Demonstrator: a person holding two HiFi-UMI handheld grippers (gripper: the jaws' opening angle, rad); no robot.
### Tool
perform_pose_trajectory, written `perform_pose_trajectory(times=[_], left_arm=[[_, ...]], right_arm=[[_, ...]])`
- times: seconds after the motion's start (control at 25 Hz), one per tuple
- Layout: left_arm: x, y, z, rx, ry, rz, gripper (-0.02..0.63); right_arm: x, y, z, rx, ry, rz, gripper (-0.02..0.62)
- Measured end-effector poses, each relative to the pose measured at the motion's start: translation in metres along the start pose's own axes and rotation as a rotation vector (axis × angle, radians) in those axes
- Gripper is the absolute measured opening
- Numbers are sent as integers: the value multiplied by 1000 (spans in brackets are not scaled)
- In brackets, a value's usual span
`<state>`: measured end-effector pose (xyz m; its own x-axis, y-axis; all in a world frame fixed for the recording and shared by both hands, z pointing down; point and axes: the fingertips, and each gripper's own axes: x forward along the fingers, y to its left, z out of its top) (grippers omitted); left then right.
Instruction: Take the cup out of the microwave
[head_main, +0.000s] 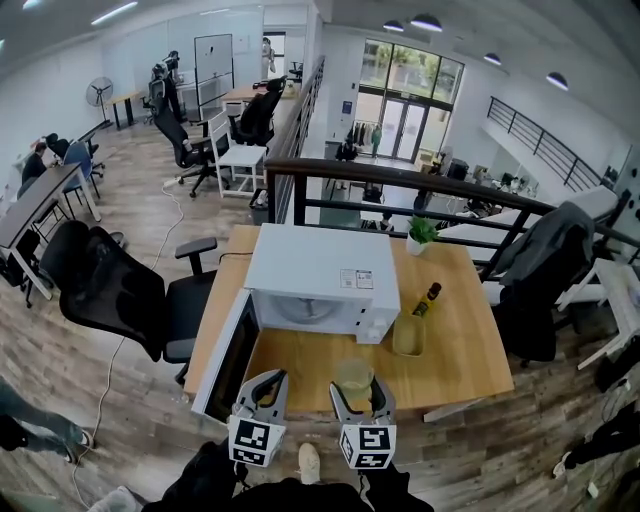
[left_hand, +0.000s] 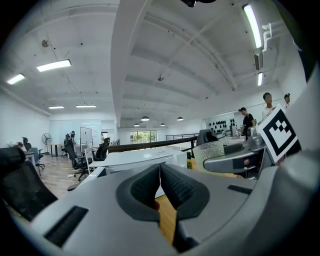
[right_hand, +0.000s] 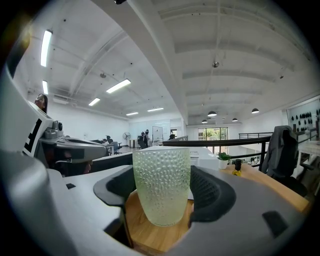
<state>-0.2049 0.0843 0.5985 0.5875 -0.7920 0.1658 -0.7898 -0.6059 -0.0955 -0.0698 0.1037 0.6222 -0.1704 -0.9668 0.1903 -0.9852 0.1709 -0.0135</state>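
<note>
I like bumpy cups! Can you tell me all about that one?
The cup is pale green, see-through and covered in little dimples, like glass or plastic. It has no handle and looks empty. It stands upright, squeezed in the right gripper, over the wooden table, outside the open microwave.

Grey left gripper (head_main: 265, 380), right gripper (head_main: 357, 387) (dark ribbed pads (left_hand: 176, 187)), marker cubes (head_main: 252, 441), black sleeves (head_main: 205, 482)

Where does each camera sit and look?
Head view: on the person's head, looking down at table, open microwave, left claw, right claw.
Left gripper view: on the left claw, along its shut jaws toward the microwave.
Right gripper view: on the right claw, at the glass cup it grips.
Shared: both gripper views show the other claw.
</note>
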Motion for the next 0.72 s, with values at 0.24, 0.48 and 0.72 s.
perform_pose_trajectory(times=[0.24,0.48,0.72], left_arm=[[1,0,1,-1,-3,0,25],[5,0,0,3,2,1,25],[5,3,1,0,0,5,25]], right_arm=[[1,1,3,-6,-9,6,362],[5,-1,3,-8,-11,10,362],[7,1,6,-13,-16,15,362]])
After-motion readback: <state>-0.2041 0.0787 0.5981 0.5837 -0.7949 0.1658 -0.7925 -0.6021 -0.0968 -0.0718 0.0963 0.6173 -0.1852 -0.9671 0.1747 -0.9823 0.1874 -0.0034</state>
